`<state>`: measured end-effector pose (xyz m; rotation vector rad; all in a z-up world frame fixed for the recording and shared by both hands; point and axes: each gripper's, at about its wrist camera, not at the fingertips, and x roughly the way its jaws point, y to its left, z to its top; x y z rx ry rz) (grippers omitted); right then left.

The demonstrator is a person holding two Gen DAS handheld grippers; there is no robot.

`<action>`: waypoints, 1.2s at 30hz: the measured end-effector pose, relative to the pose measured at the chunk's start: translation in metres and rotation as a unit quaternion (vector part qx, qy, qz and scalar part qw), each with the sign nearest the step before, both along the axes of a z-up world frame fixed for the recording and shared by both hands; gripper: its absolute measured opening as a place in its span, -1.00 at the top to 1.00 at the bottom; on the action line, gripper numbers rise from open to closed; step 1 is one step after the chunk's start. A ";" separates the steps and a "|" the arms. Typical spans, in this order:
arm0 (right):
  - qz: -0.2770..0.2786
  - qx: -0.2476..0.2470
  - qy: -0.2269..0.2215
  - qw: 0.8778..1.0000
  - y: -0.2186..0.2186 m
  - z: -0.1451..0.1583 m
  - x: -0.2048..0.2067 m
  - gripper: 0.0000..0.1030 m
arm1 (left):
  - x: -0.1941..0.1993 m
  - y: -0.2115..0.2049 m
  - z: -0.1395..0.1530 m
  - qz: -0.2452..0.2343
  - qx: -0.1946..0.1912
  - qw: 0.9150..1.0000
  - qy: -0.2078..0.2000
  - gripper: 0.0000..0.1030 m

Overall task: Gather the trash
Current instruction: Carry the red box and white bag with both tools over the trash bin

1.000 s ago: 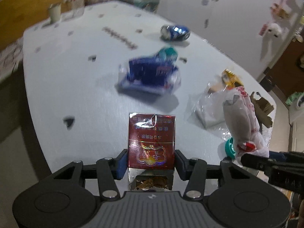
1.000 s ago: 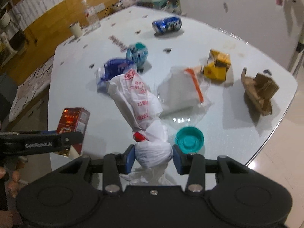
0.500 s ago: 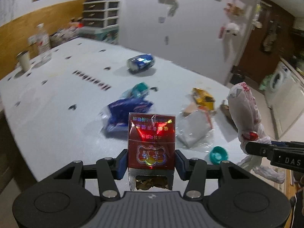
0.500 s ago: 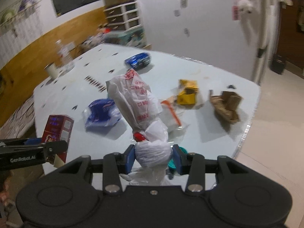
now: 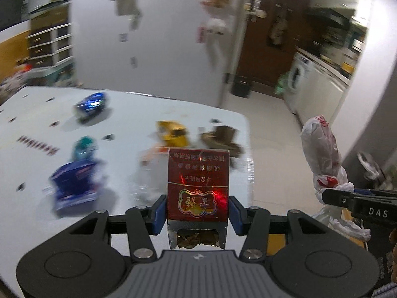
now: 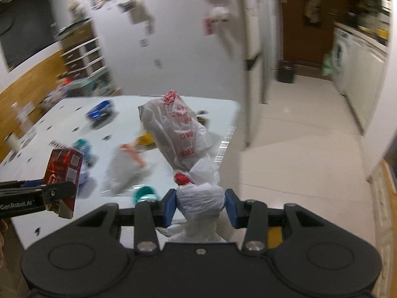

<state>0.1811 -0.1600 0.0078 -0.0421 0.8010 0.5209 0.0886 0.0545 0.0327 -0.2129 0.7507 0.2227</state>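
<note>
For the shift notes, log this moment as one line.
left gripper: shut on red carton | right gripper: shut on knotted white bag | both lifted off table

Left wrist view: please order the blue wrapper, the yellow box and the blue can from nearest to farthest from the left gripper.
1. Blue wrapper, near left on the table, closest to the left gripper.
2. Yellow box, middle, just beyond the held red pack.
3. Blue can, far left.
</note>
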 end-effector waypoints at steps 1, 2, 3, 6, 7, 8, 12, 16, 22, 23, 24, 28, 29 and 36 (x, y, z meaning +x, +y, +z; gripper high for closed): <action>-0.011 -0.001 0.001 1.000 -0.011 -0.001 0.002 0.17 | 0.006 -0.008 -0.001 -0.010 0.000 1.000 0.000 0.00; -0.026 -0.001 0.002 1.000 -0.025 -0.002 0.005 0.17 | 0.012 -0.017 -0.002 -0.021 0.000 1.000 0.001 0.00; -0.037 -0.002 0.003 0.999 -0.035 -0.003 0.007 0.17 | 0.017 -0.027 -0.003 -0.029 0.000 1.000 0.003 0.00; -0.068 -0.003 0.010 0.998 -0.069 -0.004 0.012 0.17 | 0.035 -0.056 -0.006 -0.053 -0.004 0.999 0.007 0.00; -0.076 -0.003 0.012 0.997 -0.078 -0.005 0.015 0.17 | 0.041 -0.066 -0.007 -0.061 -0.004 0.998 0.009 0.00; -0.082 -0.003 0.013 0.997 -0.089 -0.006 0.017 0.17 | 0.046 -0.074 -0.008 -0.067 -0.005 0.998 0.011 0.00; -0.108 -0.005 0.021 0.994 -0.122 -0.011 0.028 0.17 | 0.068 -0.107 -0.011 -0.090 -0.010 0.996 0.016 0.00; -0.124 -0.008 0.031 0.992 -0.150 -0.020 0.042 0.17 | 0.088 -0.135 -0.017 -0.110 -0.012 0.994 0.024 0.00; -0.142 -0.013 0.052 0.988 -0.186 -0.040 0.056 0.16 | 0.117 -0.170 -0.033 -0.132 -0.022 0.990 0.045 0.00; -0.146 -0.013 0.056 0.988 -0.189 -0.042 0.059 0.16 | 0.121 -0.175 -0.037 -0.135 -0.024 0.989 0.050 0.00; -0.148 -0.014 0.062 0.987 -0.194 -0.047 0.062 0.16 | 0.126 -0.180 -0.040 -0.138 -0.025 0.989 0.055 0.00; -0.157 -0.019 0.084 0.984 -0.212 -0.063 0.073 0.16 | 0.143 -0.196 -0.056 -0.144 -0.031 0.986 0.074 0.00; -0.158 -0.020 0.088 0.983 -0.215 -0.067 0.075 0.16 | 0.147 -0.198 -0.060 -0.145 -0.032 0.986 0.079 0.00; -0.165 -0.018 0.134 0.977 -0.223 -0.104 0.099 0.16 | 0.177 -0.211 -0.102 -0.152 -0.058 0.980 0.113 -0.01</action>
